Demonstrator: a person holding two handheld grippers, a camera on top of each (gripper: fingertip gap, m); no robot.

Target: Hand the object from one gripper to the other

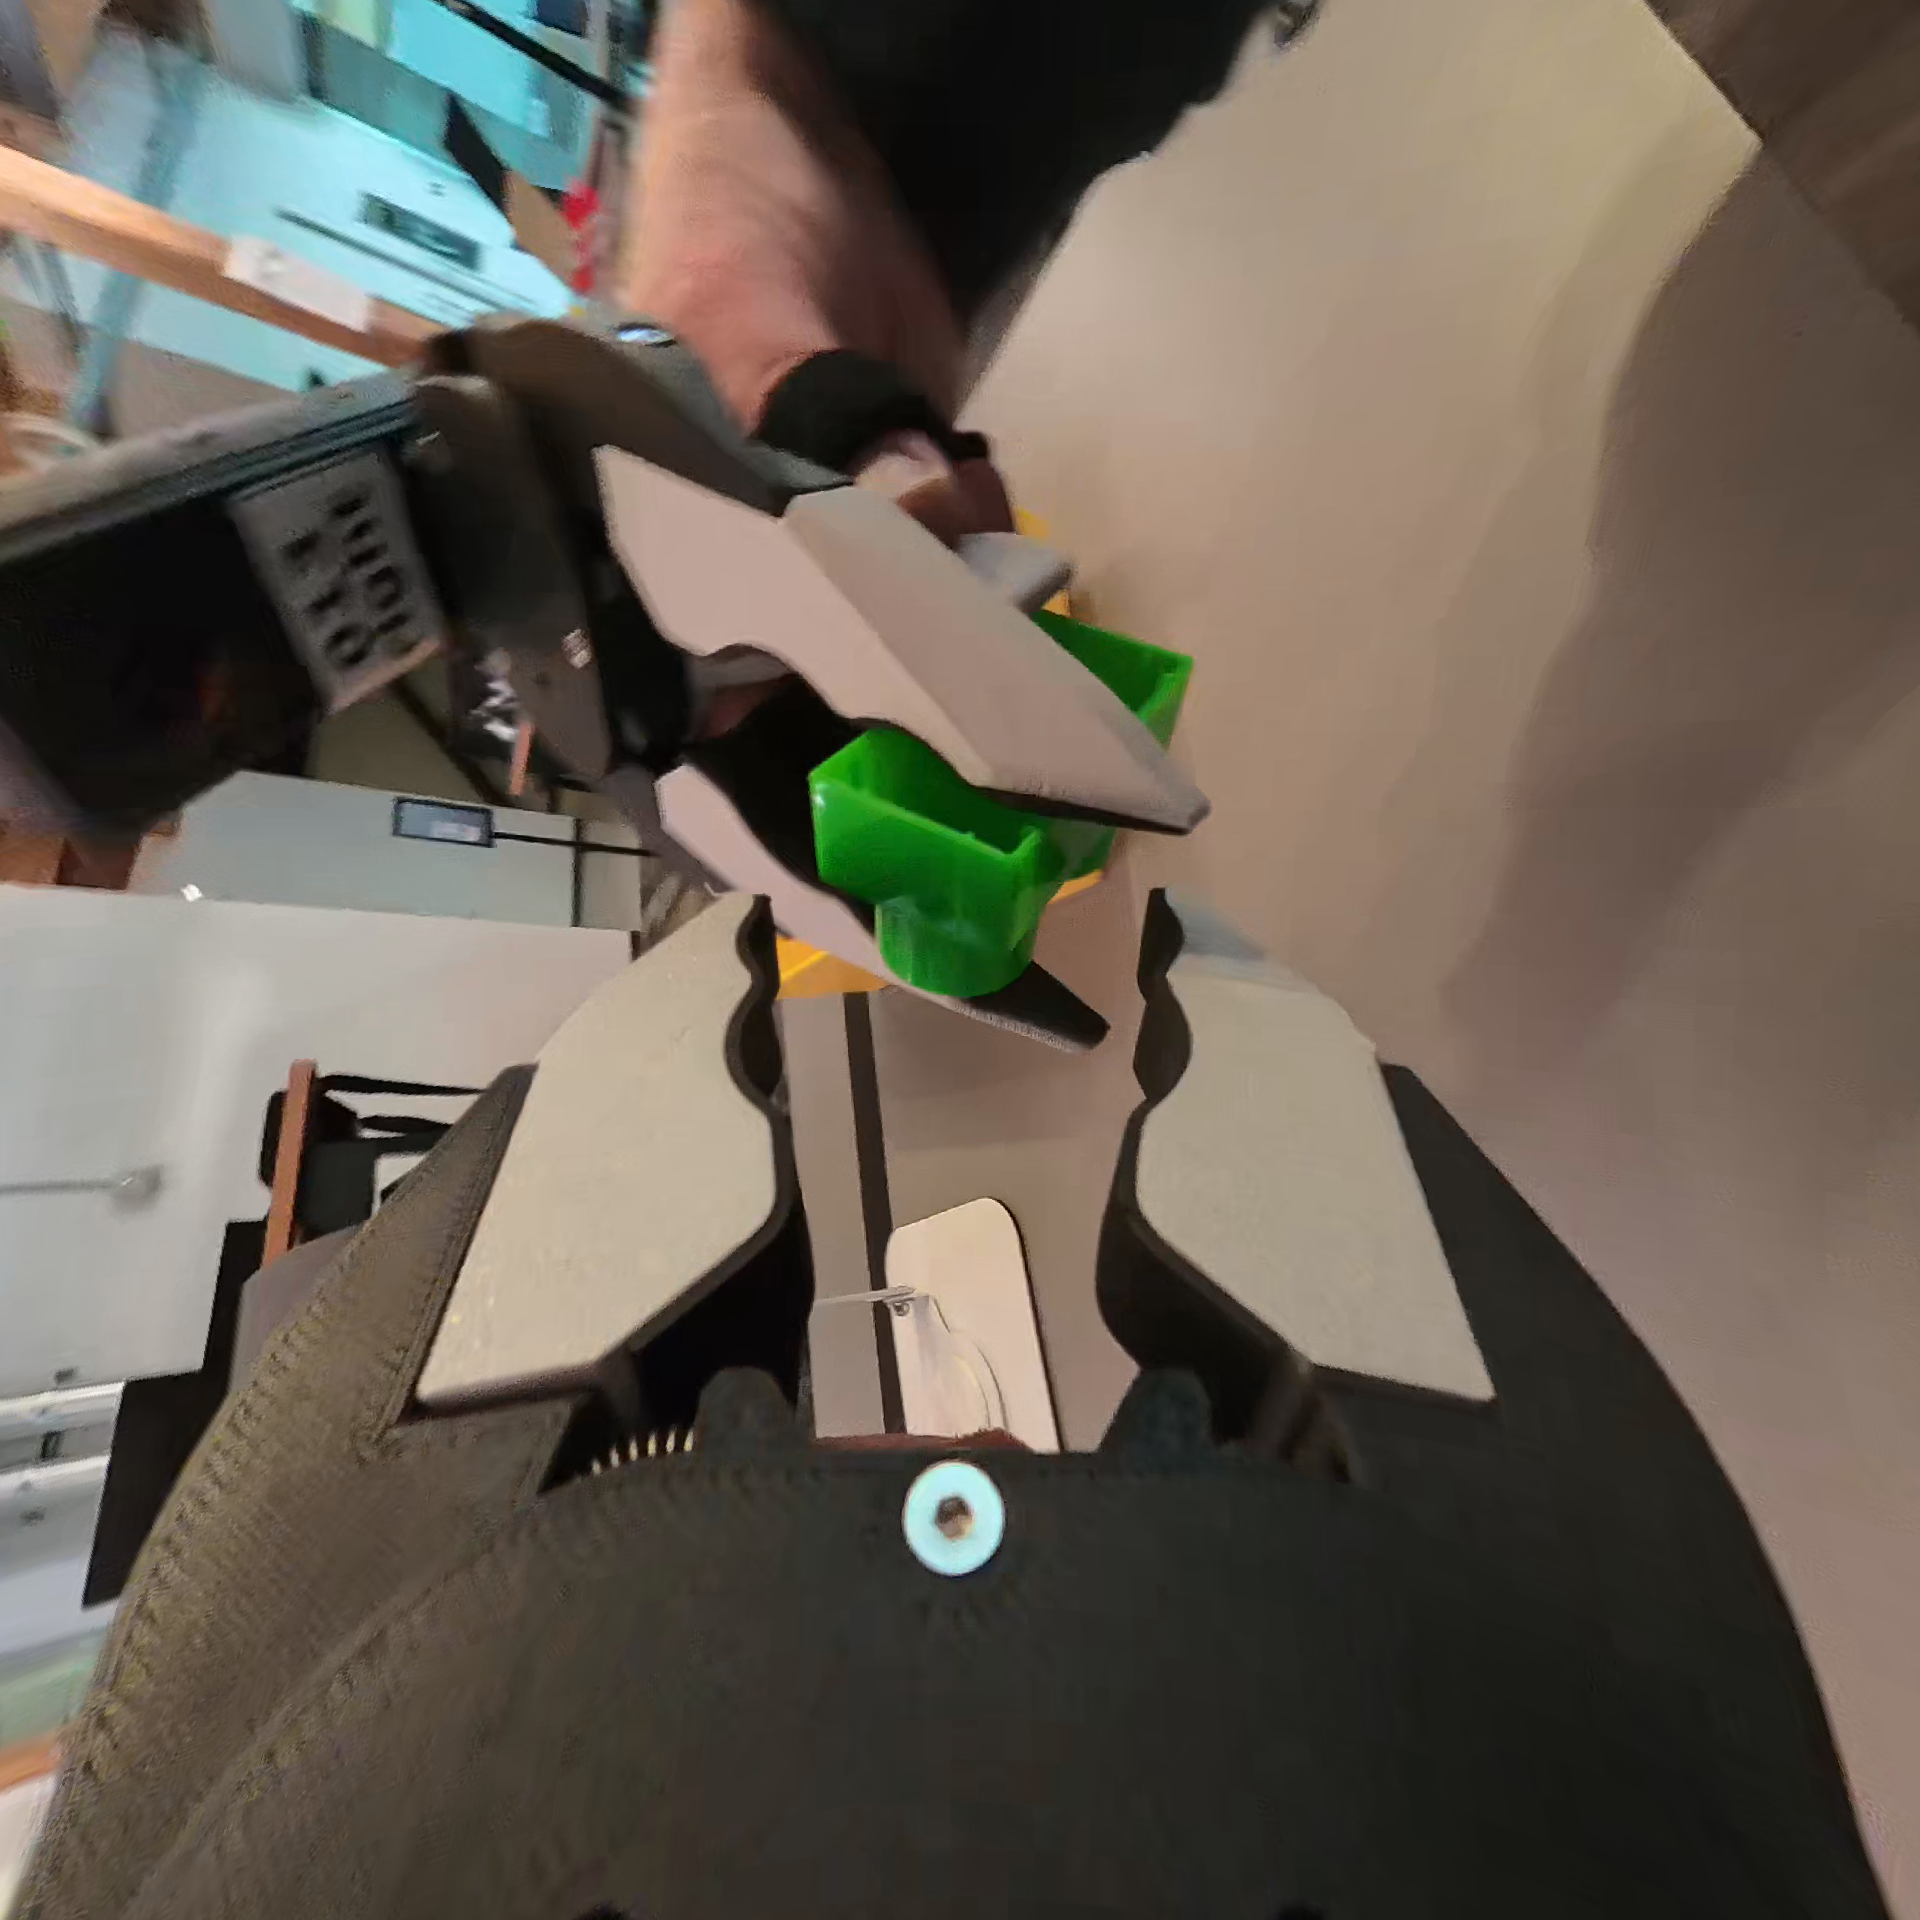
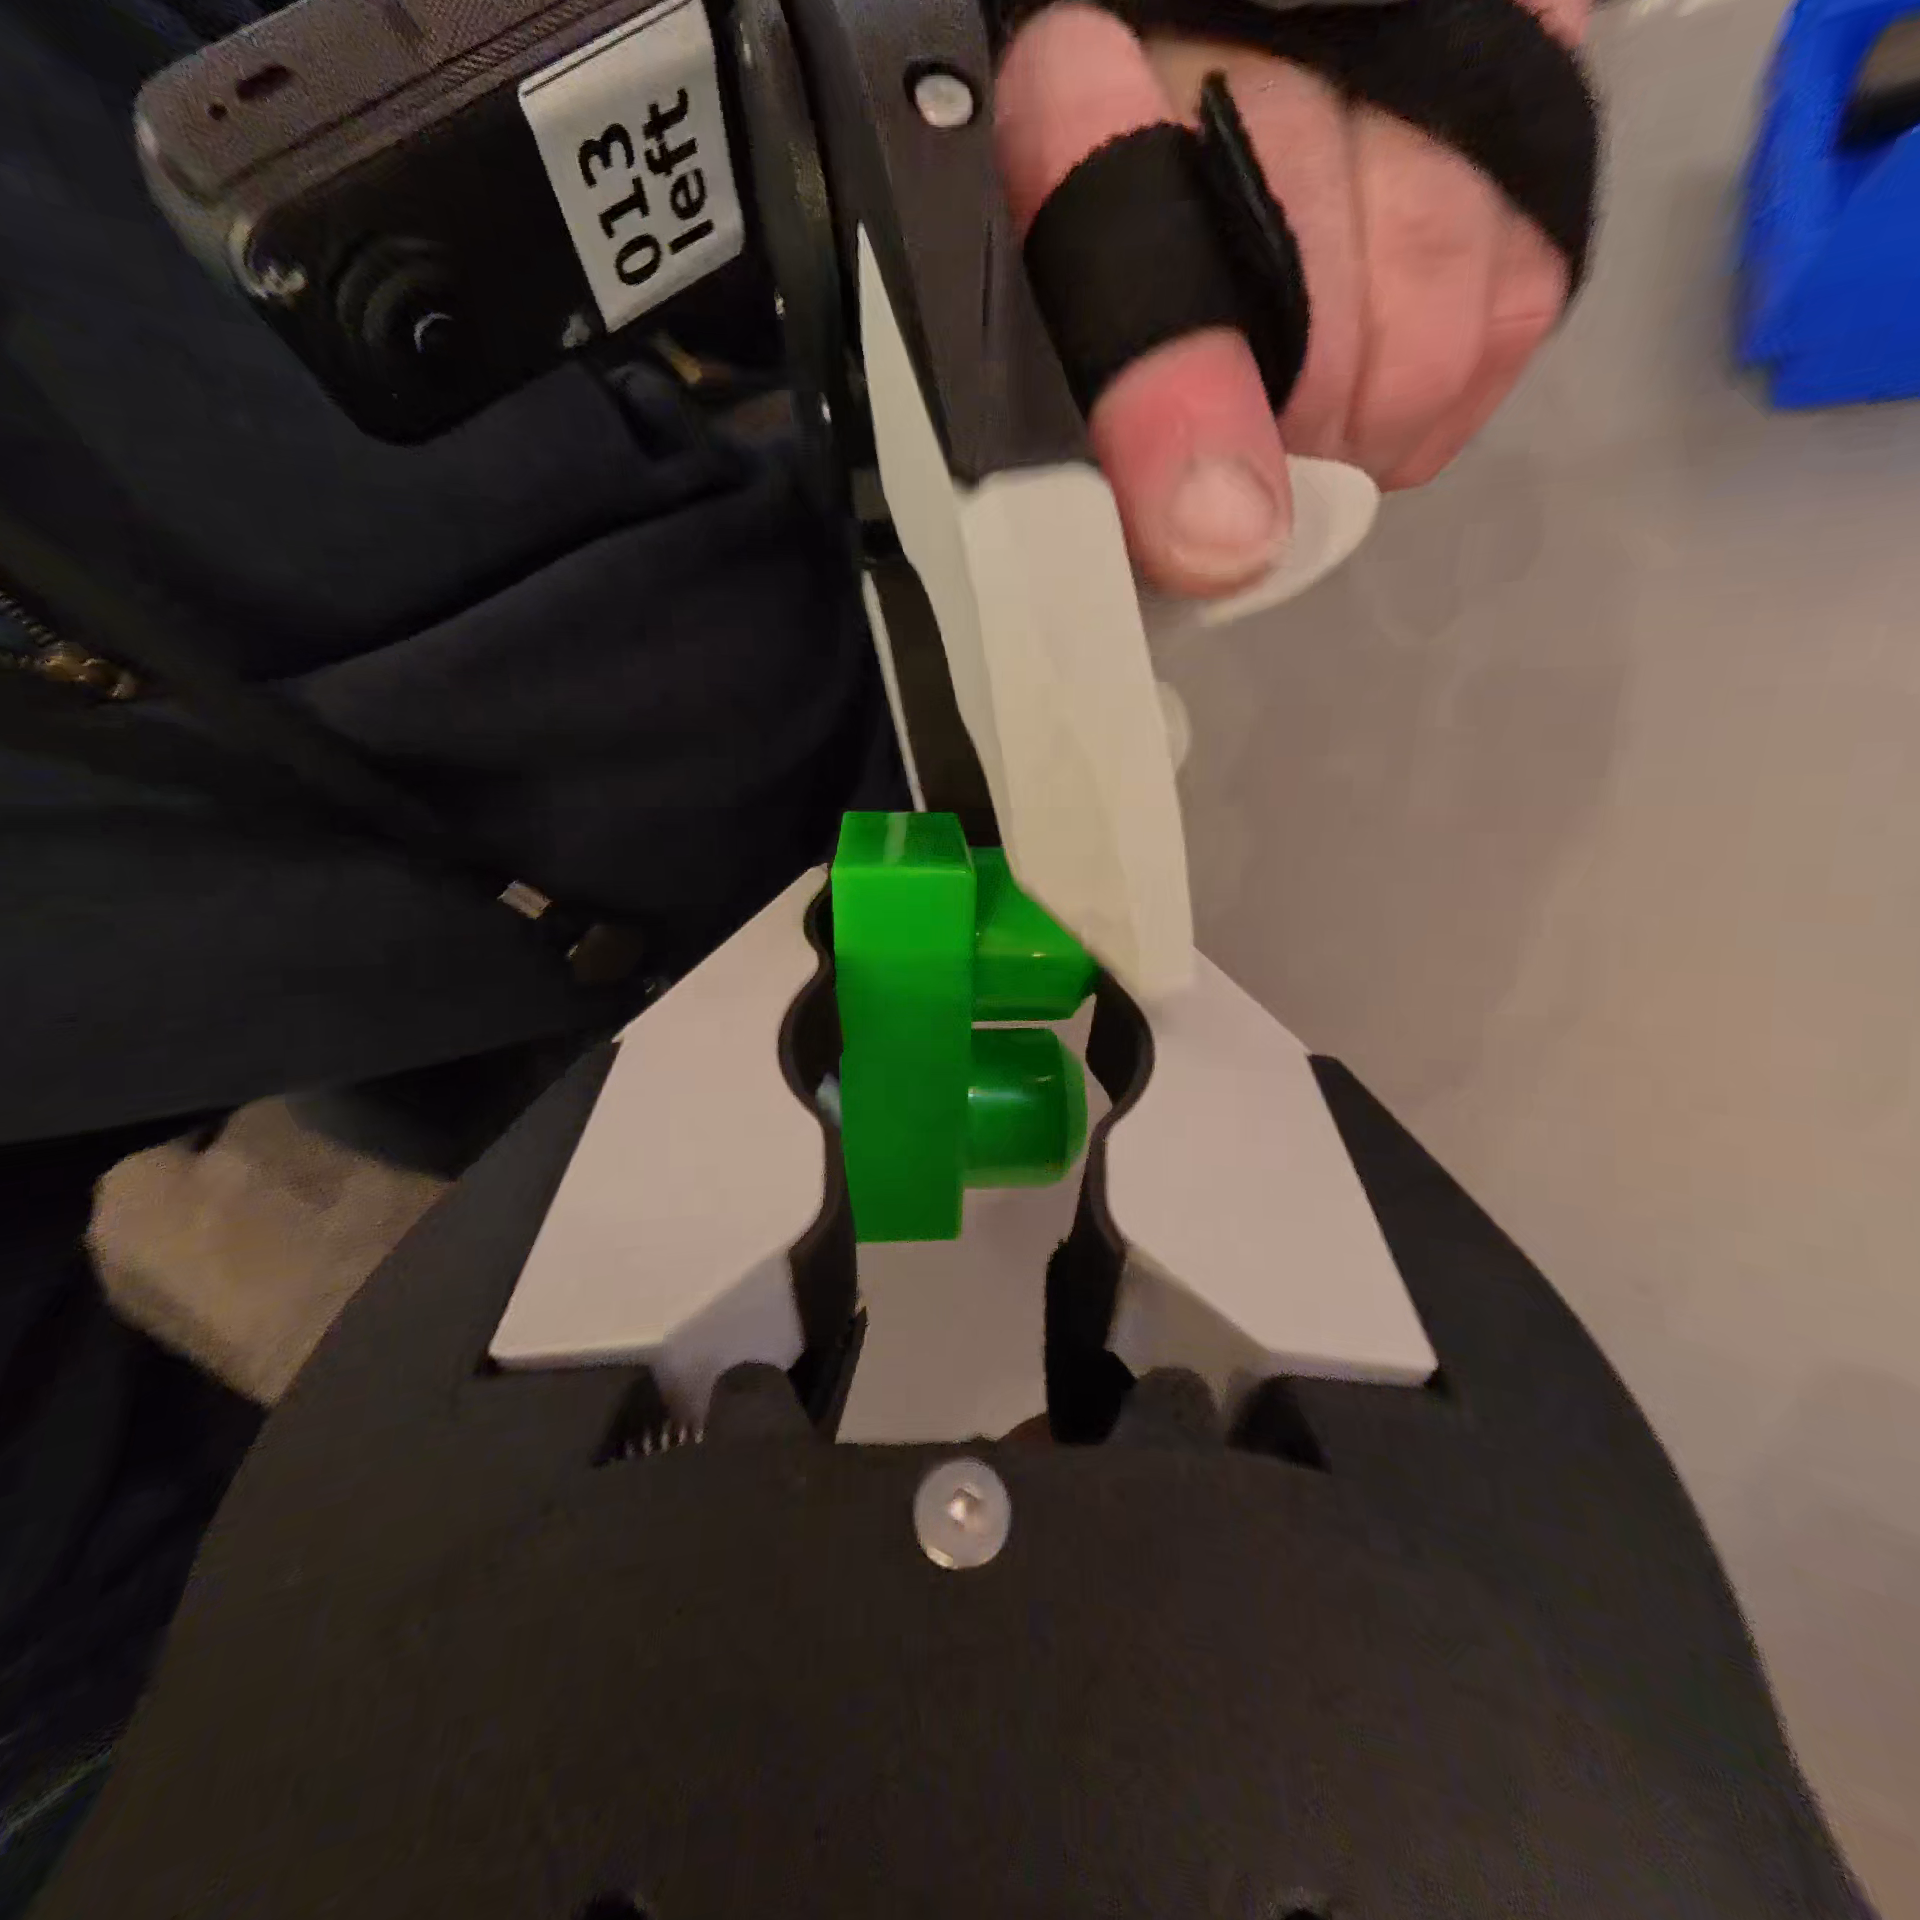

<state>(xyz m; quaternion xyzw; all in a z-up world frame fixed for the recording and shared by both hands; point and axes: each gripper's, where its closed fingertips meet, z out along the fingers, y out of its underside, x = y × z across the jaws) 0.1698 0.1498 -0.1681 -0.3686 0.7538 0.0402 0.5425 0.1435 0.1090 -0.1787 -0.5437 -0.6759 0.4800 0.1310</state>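
Observation:
A green plastic block (image 2: pixel 904 1039) with two round studs sits clamped between the fingers of my right gripper (image 2: pixel 1003 940), which is shut on it. In the left wrist view the right gripper (image 1: pixel 1127 914) comes in from the upper left with the green block (image 1: pixel 935 852) in its jaws. My left gripper (image 1: pixel 956 914) is open, its fingertips on either side of the block's lower end; I cannot tell whether they touch it. In the right wrist view a white finger (image 2: pixel 1070 748) of the left gripper reaches down beside the block's studs.
A person's hand (image 2: pixel 1351 312) with a black strap holds the left gripper, and a dark jacket (image 2: pixel 416 727) fills the left side. A blue bin (image 2: pixel 1829 208) stands at the far right on the pale tabletop (image 2: pixel 1558 1039). Something yellow (image 1: pixel 821 966) lies behind the block. Both grippers' tips are close together, under 4 cm apart.

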